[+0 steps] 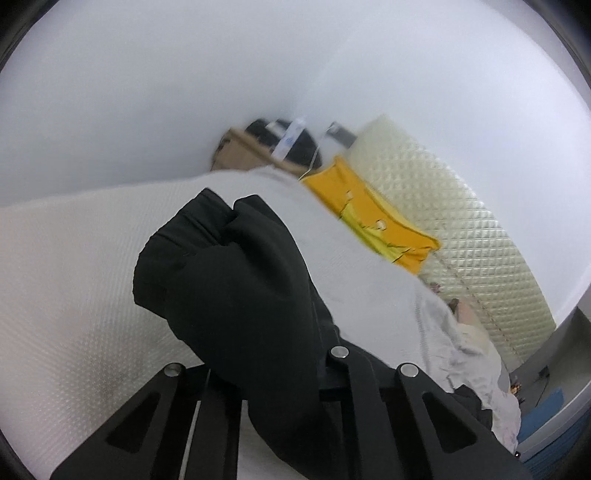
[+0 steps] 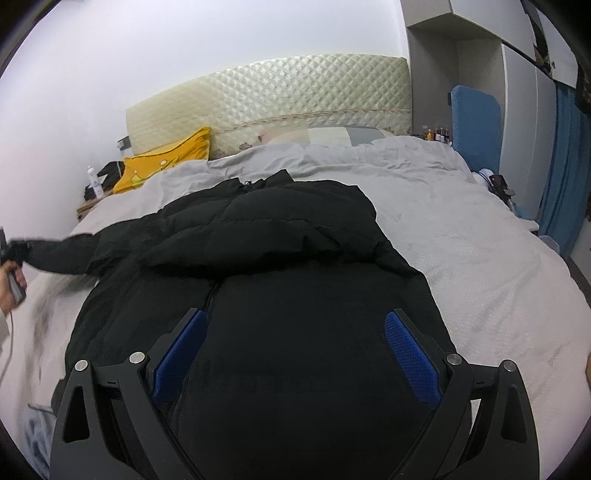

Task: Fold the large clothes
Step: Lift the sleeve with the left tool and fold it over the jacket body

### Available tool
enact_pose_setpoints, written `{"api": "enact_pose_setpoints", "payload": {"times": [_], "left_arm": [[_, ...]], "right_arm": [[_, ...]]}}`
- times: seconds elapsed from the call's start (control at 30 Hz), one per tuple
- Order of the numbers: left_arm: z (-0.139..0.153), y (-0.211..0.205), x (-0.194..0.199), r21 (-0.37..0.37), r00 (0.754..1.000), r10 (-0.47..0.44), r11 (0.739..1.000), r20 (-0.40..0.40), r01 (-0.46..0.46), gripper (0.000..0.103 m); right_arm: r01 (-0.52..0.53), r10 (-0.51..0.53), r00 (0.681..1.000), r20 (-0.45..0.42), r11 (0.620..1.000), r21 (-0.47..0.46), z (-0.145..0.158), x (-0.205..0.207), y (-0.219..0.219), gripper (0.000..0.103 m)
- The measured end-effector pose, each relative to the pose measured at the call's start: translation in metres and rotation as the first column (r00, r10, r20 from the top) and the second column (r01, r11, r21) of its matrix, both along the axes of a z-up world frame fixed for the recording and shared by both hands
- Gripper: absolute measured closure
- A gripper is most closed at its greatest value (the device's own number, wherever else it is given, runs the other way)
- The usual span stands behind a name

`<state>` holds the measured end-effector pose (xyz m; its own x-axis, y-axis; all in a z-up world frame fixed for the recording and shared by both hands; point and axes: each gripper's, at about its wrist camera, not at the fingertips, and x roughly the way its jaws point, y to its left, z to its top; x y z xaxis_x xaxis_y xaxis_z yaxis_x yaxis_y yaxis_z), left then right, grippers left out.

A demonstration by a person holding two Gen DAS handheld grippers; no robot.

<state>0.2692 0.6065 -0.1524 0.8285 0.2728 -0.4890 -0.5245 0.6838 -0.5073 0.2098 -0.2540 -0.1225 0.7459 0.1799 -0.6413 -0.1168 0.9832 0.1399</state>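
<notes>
At far left of the rt view, your left gripper (image 2: 13, 247) is clamping the black jacket (image 2: 295, 258) sleeve w/ your right gripper (image 2: 295, 354) hanging spread wide over its hem.

White walls (image 2: 221, 33) enclose a grey-covered bed (image 2: 461, 251) with quilted cream headboard (image 2: 295, 92), yellow pillow (image 2: 166, 158), blue curtain (image 2: 565, 184) at right

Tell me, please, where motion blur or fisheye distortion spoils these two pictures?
Left wrist view: soft overall, with smeared clutter beyond the yellow pillow, and the black jacket covers the left gripper. Right wrist view: sharp centre, the outstretched sleeve blurred at the left edge, the quilted headboard bowed, the right gripper crisp.
</notes>
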Motion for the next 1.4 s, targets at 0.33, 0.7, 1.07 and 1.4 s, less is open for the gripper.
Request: {"api": "enact_pose_setpoints", "payload": {"times": [0.33, 0.7, 1.07, 1.4], "left_arm": [[0.13, -0.107, 0.014, 0.236, 0.991, -0.069, 0.967, -0.116, 0.095, 0.094], [0.231, -0.24, 0.033, 0.327, 0.978, -0.196, 0.922, -0.066, 0.207, 0.094], [0.276, -0.427, 0.083, 0.373, 0.918, -0.389, 0.843, -0.073, 0.387, 0.094], [0.238, -0.619, 0.122, 0.361, 0.817, -0.56, 0.74, -0.135, 0.567, 0.093]], "right_arm": [[-0.027, 0.026, 0.997, 0.067, 0.999, 0.023, 0.016, -0.015, -0.015, 0.001], [-0.077, 0.075, 0.995, 0.064, 0.996, 0.039, 0.017, -0.02, -0.036, 0.0], [-0.075, 0.071, 0.991, 0.111, 0.997, 0.03, 0.027, -0.035, -0.053, 0.0], [-0.074, 0.068, 0.989, 0.13, 0.996, 0.048, 0.029, -0.035, -0.07, 0.0]]}}
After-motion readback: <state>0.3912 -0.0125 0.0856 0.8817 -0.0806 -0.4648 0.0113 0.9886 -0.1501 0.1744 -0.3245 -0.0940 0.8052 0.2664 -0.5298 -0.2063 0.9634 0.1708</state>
